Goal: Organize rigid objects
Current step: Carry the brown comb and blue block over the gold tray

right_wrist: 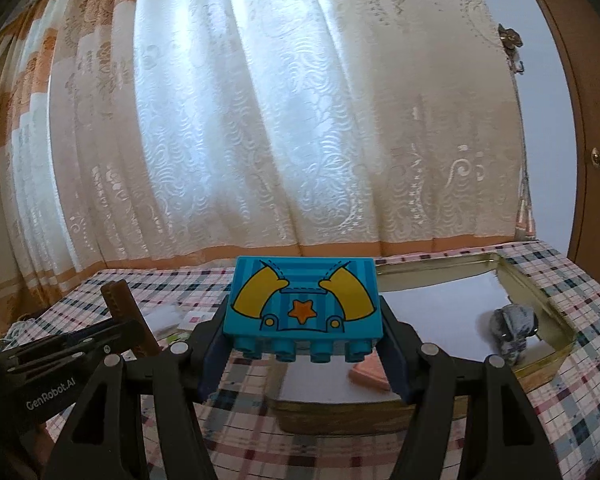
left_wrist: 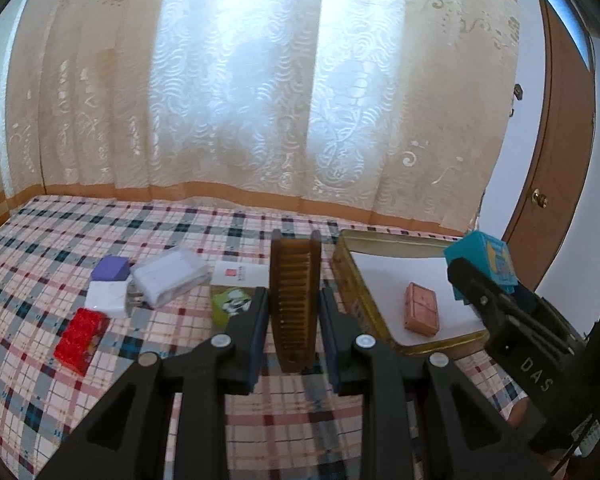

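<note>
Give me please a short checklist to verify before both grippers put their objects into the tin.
1. Left gripper shut on the comb: ok.
2. Right gripper shut on the blue block: ok.
3. Tin open, with free white floor: ok.
4. Items already in the tin, the pink bar and a grey lump, leave space: ok.
5. Block is above the tin: cannot tell.
6. Comb clear of the tin's wall: cannot tell.
</note>
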